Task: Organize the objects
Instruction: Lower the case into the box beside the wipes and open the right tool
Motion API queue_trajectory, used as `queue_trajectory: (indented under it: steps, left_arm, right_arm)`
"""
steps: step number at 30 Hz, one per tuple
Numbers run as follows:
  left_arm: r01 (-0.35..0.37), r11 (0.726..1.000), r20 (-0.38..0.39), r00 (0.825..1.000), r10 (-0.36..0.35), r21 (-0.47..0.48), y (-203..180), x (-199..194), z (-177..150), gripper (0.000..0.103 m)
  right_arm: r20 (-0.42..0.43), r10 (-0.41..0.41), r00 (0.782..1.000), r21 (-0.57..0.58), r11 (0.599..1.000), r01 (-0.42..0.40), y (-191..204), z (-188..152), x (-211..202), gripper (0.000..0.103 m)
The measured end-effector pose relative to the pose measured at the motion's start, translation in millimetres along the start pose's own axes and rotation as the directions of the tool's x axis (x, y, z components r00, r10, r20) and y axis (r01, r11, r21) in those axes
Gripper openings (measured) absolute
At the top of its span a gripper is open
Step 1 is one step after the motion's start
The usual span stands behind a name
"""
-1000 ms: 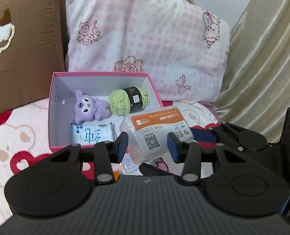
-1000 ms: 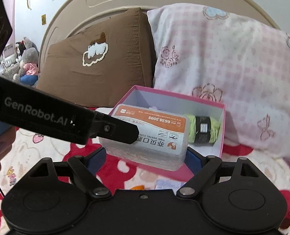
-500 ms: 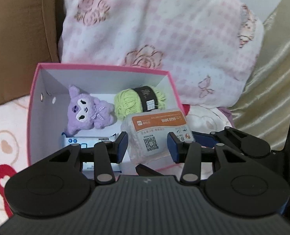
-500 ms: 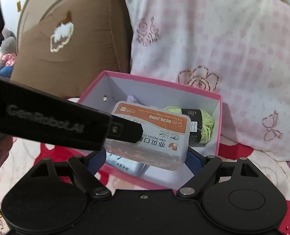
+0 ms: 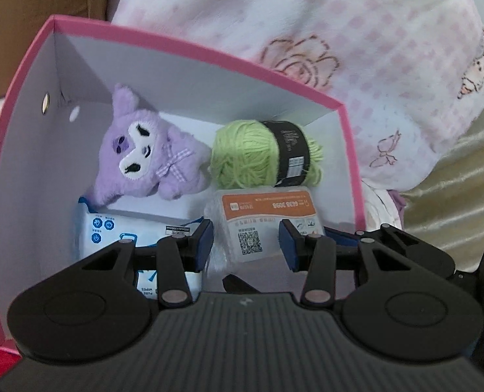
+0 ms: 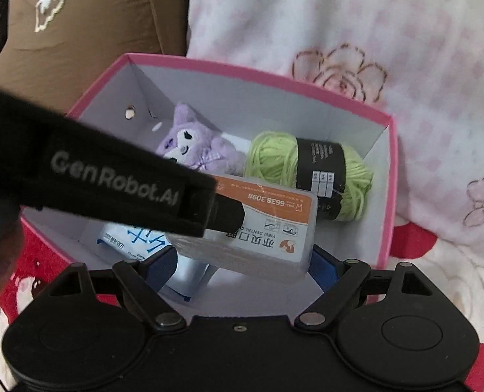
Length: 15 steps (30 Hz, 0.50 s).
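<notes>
My right claw (image 6: pixel 243 261) grips the clear plastic dental-floss box (image 6: pixel 261 228) by its two ends, holding it over the near right part of the pink box (image 5: pixel 189 47). My left claw (image 5: pixel 246 241) hovers there spread wide, gripping nothing. Inside the pink box lie a purple plush toy (image 5: pixel 147 156) and green yarn ball (image 5: pixel 261 158) at the back, a wet-wipes pack (image 5: pixel 118 232) near left.

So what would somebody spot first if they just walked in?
Probably the fuzzy purple plush toy lying at the back of the pink cardboard box, next to the ball of green yarn. In front, the right gripper holds a clear plastic box with an orange label inside it.
</notes>
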<state>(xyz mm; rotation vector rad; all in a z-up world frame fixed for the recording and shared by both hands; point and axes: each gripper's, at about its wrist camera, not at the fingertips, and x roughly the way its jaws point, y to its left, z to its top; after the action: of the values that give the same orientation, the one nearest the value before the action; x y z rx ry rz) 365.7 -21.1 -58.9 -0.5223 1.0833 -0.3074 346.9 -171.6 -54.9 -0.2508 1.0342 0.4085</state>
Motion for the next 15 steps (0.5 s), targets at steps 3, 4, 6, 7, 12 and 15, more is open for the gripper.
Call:
queue_trajectory:
  steps: [3, 4, 6, 7, 12, 15]
  left_arm:
    - [0.021, 0.999, -0.026, 0.999, -0.022, -0.040, 11, 7, 0, 0.042]
    - [0.025, 0.999, -0.028, 0.999, -0.027, -0.048, 14, 9, -1, 0.042]
    - [0.032, 0.998, -0.034, 0.999, -0.034, -0.058, 18, 12, -2, 0.042]
    - [0.036, 0.997, -0.035, 0.999, -0.038, -0.065, 21, 14, -2, 0.042]
    - [0.043, 0.997, -0.039, 0.998, -0.046, -0.069, 24, 22, -3, 0.042]
    - [0.048, 0.997, -0.048, 0.998, -0.051, -0.063, 21, 27, -4, 0.042]
  right_arm:
    - [-0.031, 0.027, 0.999, 0.016, 1.000, -0.026, -4, 1, 7, 0.089]
    - [-0.040, 0.034, 0.999, 0.022, 0.999, -0.033, -4, 0, 9, 0.089]
    - [-0.050, 0.045, 0.998, 0.026, 0.999, -0.043, -5, -2, 11, 0.089]
    - [-0.053, 0.050, 0.997, 0.025, 0.998, -0.049, -4, -2, 12, 0.089]
    - [-0.066, 0.032, 0.997, 0.029, 0.999, -0.030, -1, 0, 16, 0.089]
    - [-0.092, 0.007, 0.996, 0.002, 1.000, -0.007, 2, 0, 19, 0.088]
